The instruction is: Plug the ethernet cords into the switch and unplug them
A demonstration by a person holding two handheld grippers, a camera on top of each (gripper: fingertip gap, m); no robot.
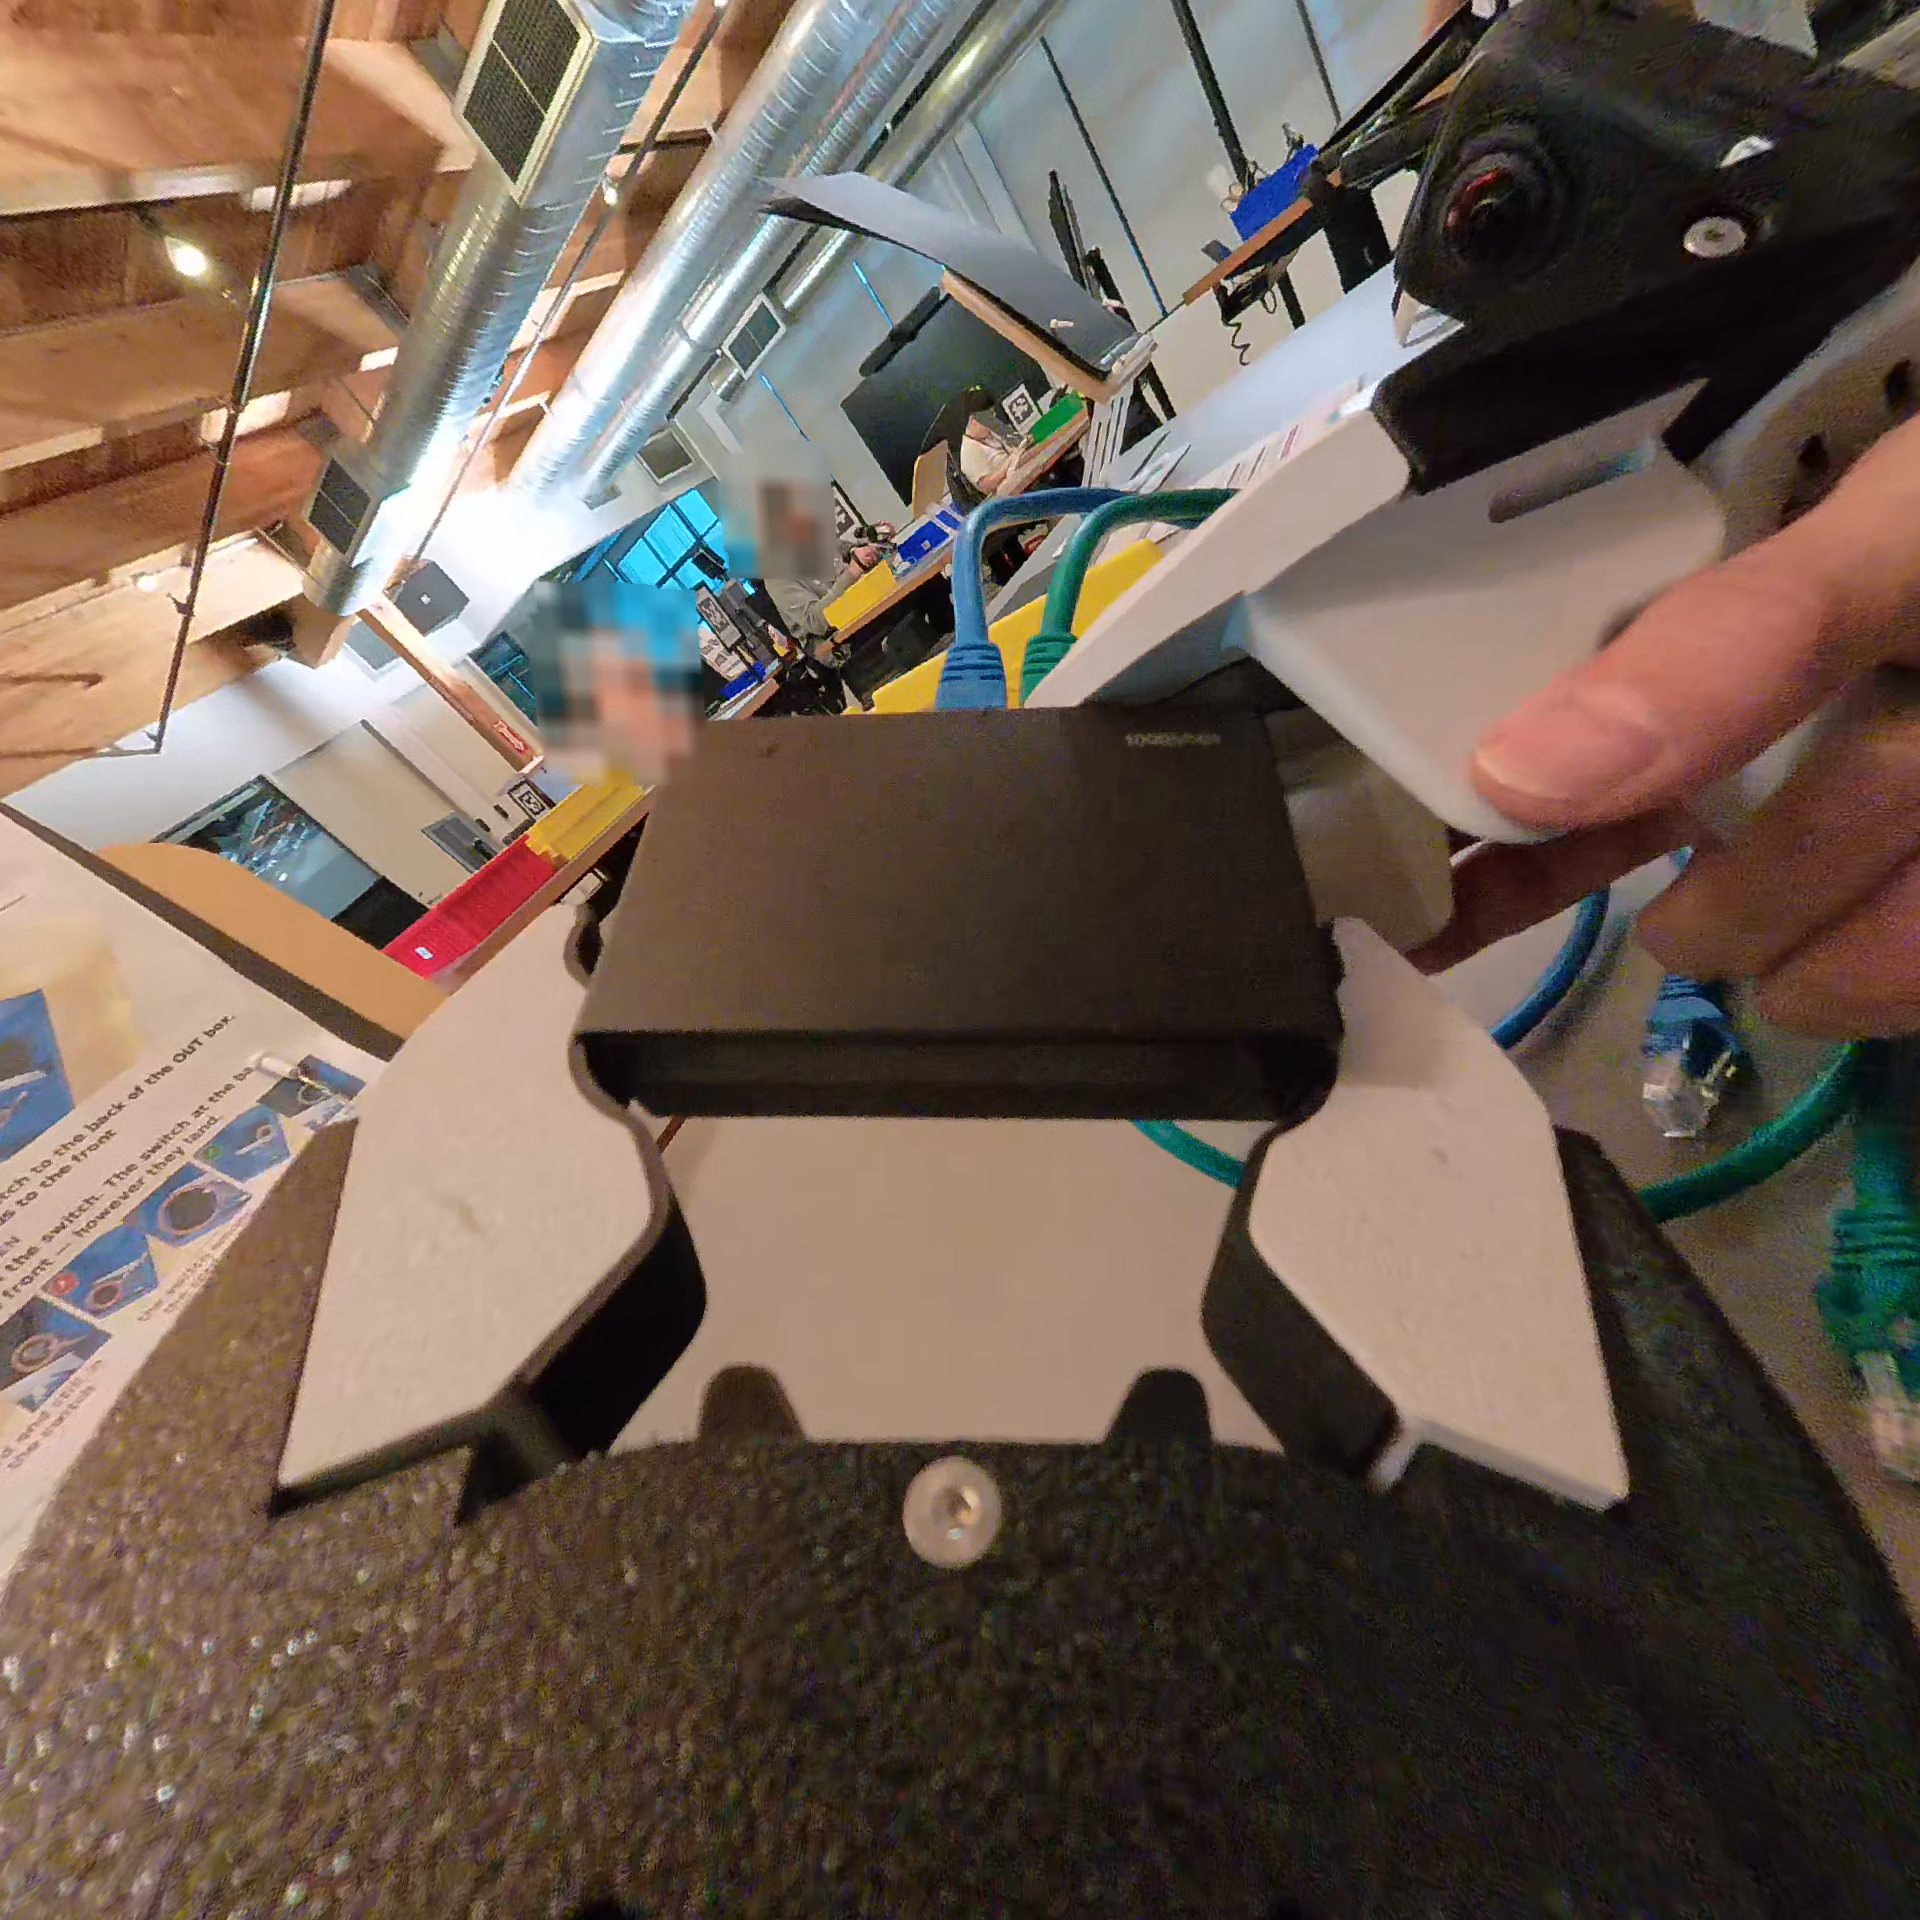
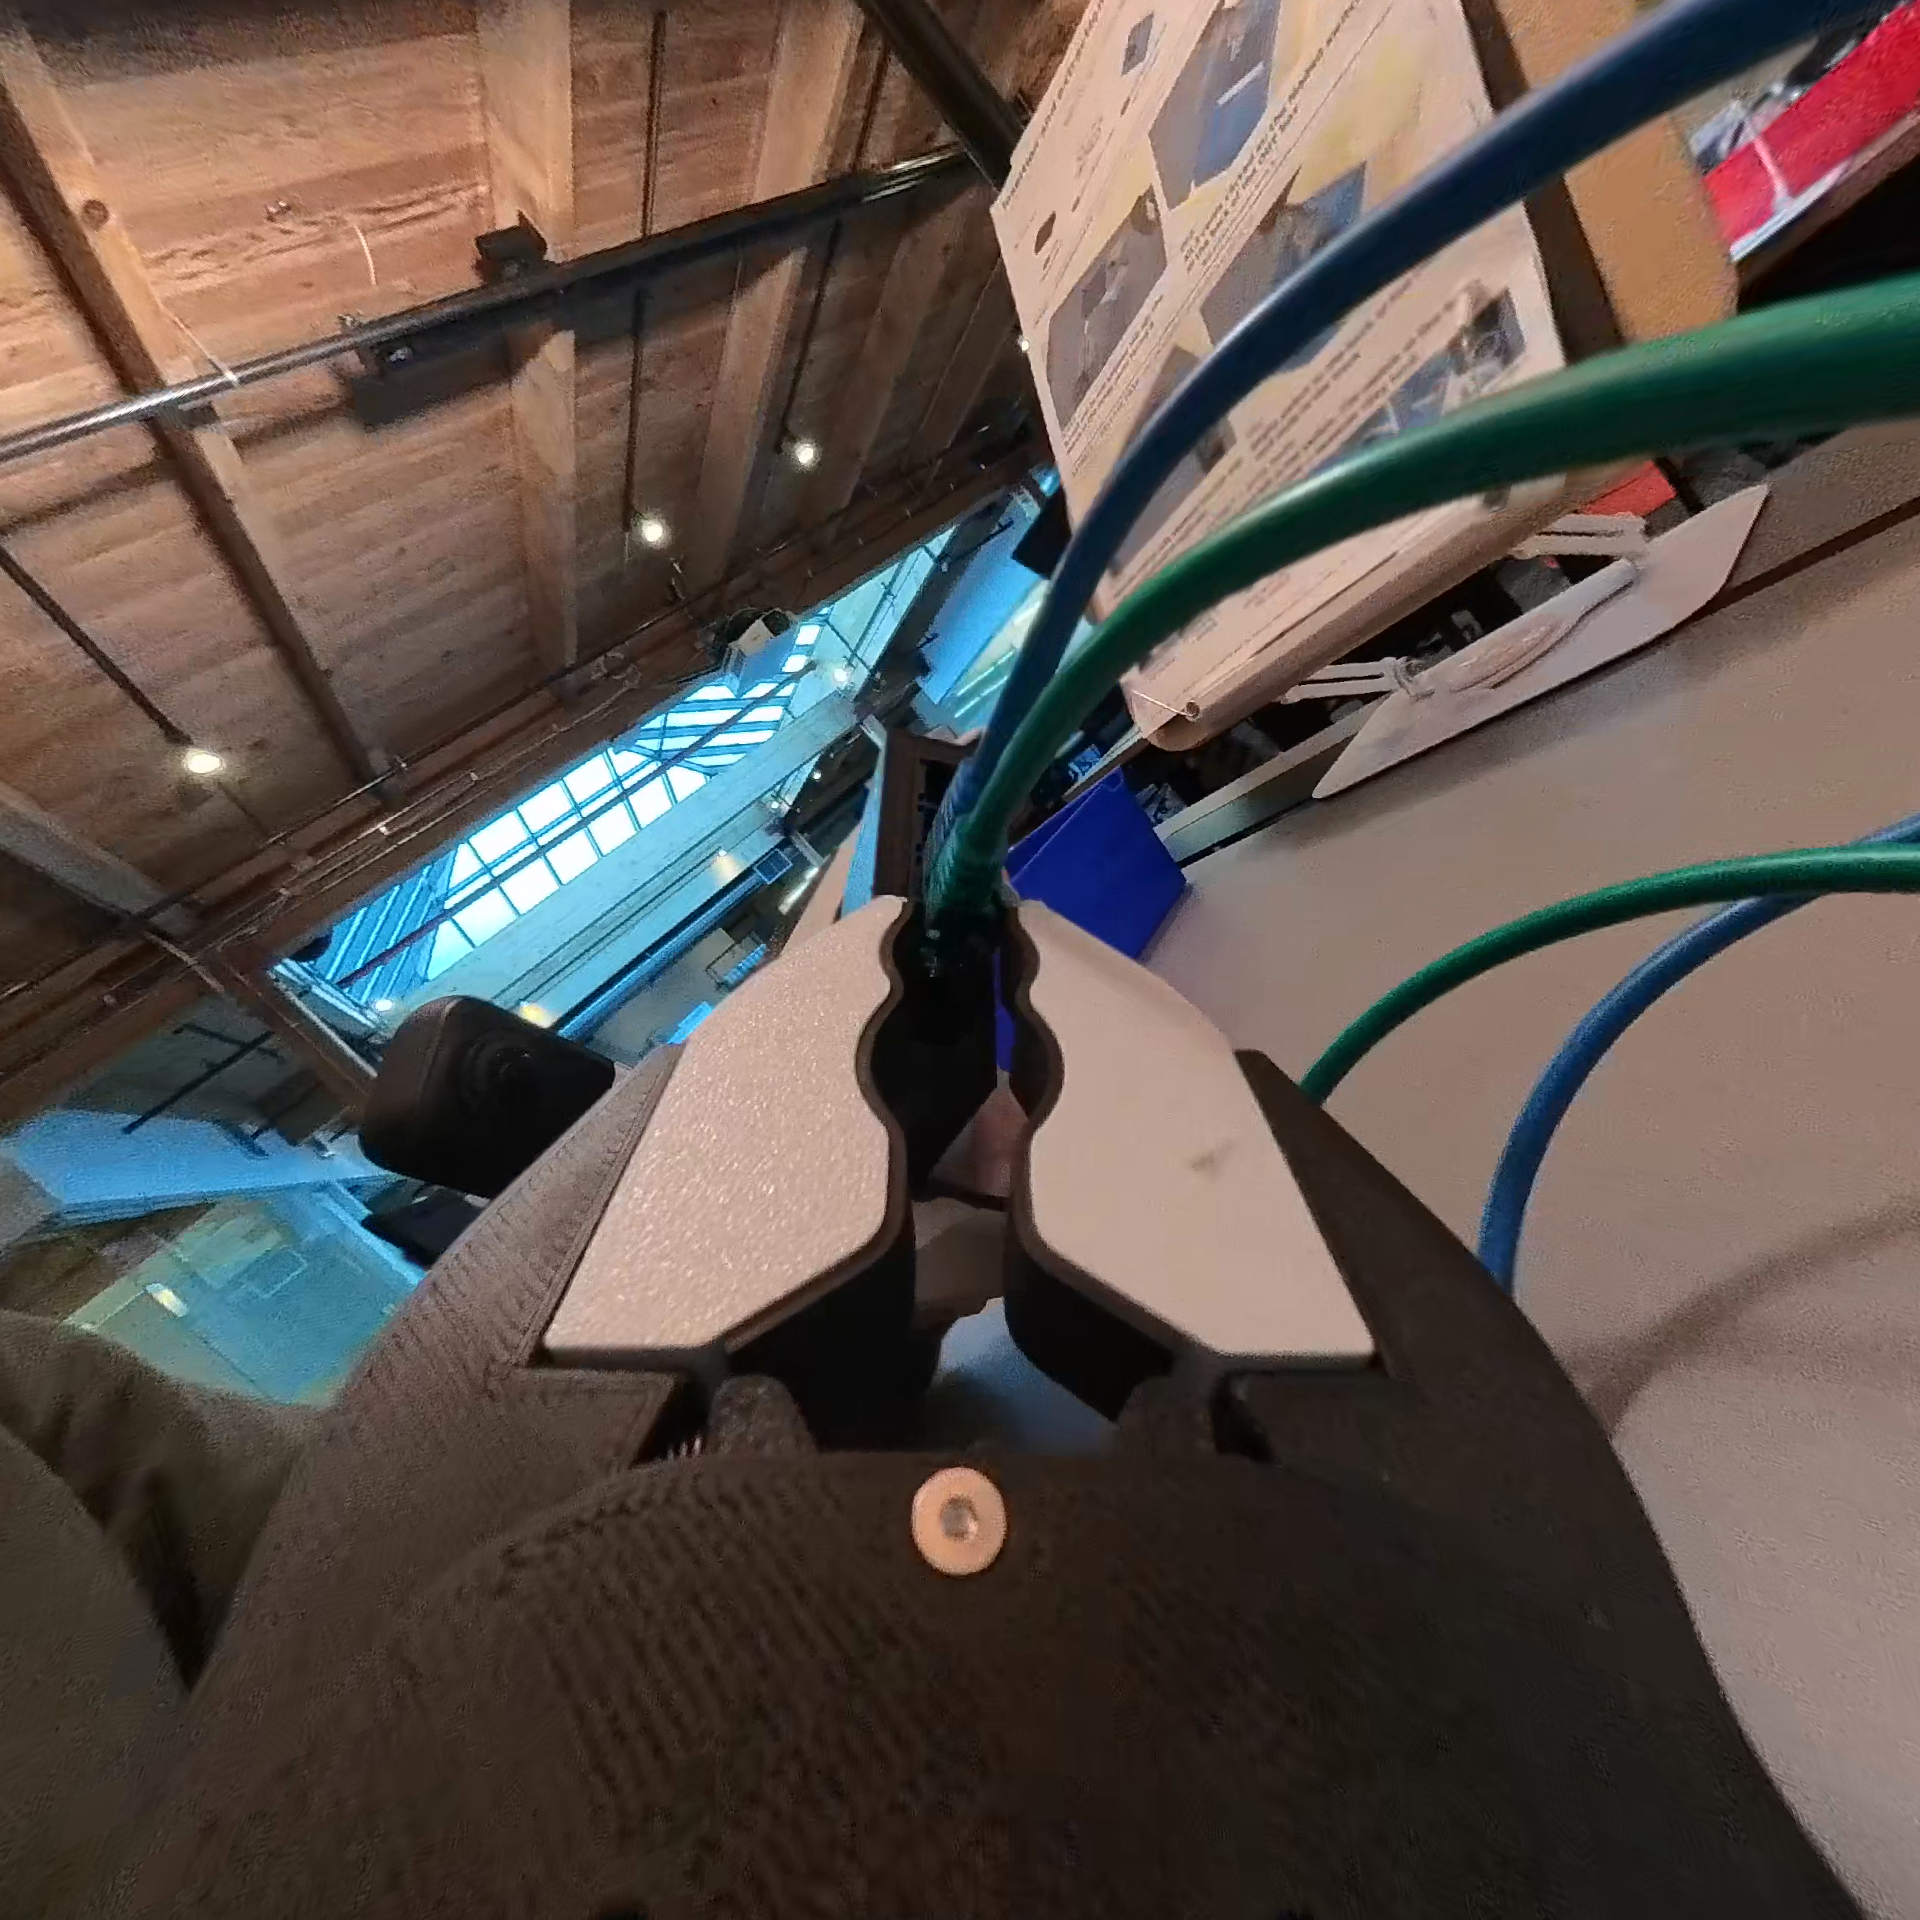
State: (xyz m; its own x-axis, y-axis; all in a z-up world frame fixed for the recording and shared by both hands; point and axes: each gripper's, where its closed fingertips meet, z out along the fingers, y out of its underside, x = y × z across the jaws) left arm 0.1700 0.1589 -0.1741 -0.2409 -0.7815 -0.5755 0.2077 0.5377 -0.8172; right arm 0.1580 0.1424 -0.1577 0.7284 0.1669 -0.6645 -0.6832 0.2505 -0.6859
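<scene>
Left wrist view
- left gripper (image 1: 956, 1039): jaws pinching the black switch (image 1: 956, 883) across its width, held up off the counter (image 1: 1621, 1122).
- switch, far edge: blue cord (image 1: 971, 623) and green cord (image 1: 1060, 613) plugged in side by side, centre frame, just beyond the body.
- right gripper (image 1: 1340, 582): upper right of frame, reaching in over that far edge; a hand (image 1: 1745, 831) grips its white handle.
- loose ends: blue plug (image 1: 1683, 1060) and green plug (image 1: 1870, 1309) lie free at right.

Right wrist view
- right gripper (image 2: 961, 935): jaws pressed on the green cord's plug (image 2: 961, 894) at the port face, frame centre.
- cords: green (image 2: 1351, 468) and blue (image 2: 1247, 343) arc to upper right.
- instruction sheet (image 2: 1247, 260): upper right, behind the cords.

Key relation
- plug axis: runs straight out of the port, roughly in line with the right jaws; judged, unplugging needs a pull along that axis while the left holds the switch firm.
</scene>
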